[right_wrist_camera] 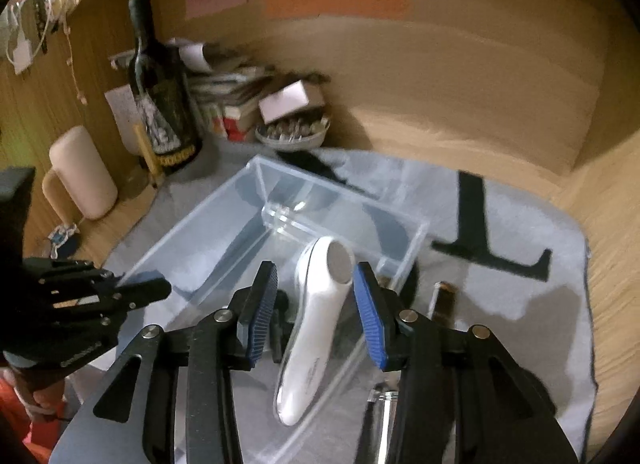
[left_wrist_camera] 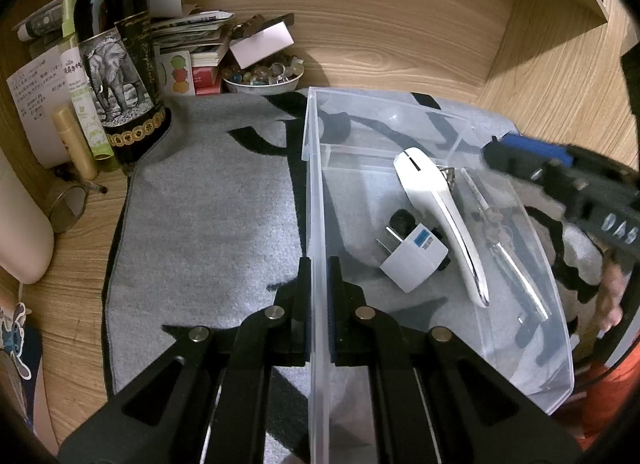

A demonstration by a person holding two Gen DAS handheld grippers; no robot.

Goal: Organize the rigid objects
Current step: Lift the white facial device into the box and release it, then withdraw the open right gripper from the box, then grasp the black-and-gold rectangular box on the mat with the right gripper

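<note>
Left tool (left_wrist_camera: 319, 276): closed on the clear bin's (left_wrist_camera: 316, 184) side wall.
Right tool (right_wrist_camera: 316, 292): jaws spread wide, holding nothing, above the bin.
White device (right_wrist_camera: 312, 328): lies inside the bin, between the right tool's fingers.
Plug adapter (left_wrist_camera: 412, 260): in the bin, touching the device.

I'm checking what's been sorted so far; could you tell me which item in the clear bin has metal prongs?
The white plug adapter: two flat metal prongs stick out of its side. The long white handheld device beside it and the slim metal tool have none.
</note>
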